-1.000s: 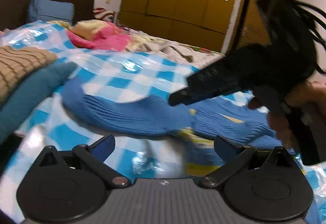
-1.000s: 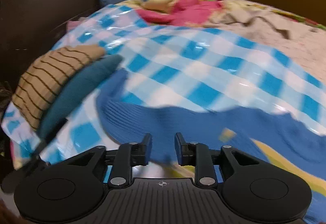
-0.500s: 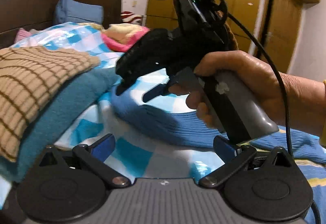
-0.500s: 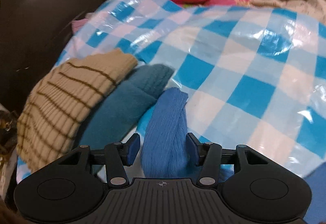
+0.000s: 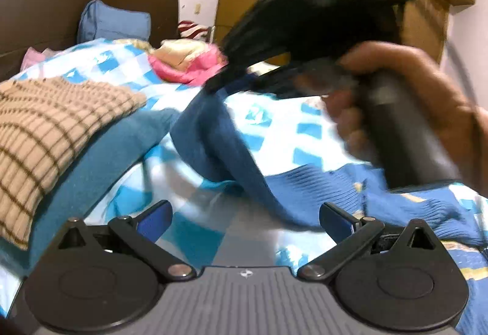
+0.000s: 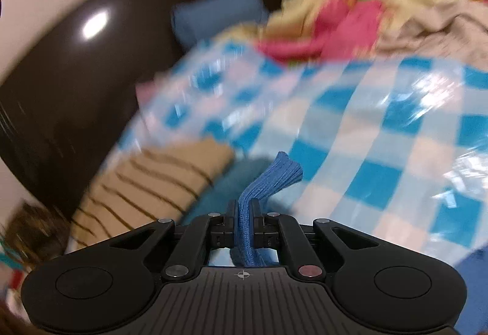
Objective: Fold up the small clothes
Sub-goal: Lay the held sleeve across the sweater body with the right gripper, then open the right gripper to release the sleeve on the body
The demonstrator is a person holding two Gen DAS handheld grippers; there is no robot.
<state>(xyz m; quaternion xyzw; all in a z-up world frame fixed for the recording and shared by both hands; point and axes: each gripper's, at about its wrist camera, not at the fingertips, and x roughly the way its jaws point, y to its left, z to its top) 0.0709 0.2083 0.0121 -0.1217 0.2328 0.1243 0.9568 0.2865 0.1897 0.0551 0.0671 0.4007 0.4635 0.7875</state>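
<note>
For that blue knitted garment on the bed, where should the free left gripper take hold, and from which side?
Probably the thick rumpled edge of the blue garment lying just ahead of the left gripper, approached low from the near side. The fabric bunches into a raised fold there, giving the open jaws something to close on. The right gripper already pinches the far end, lifted off the checked cover.

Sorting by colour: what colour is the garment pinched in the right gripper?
Blue ribbed knit, clearest in the right wrist view.
</note>
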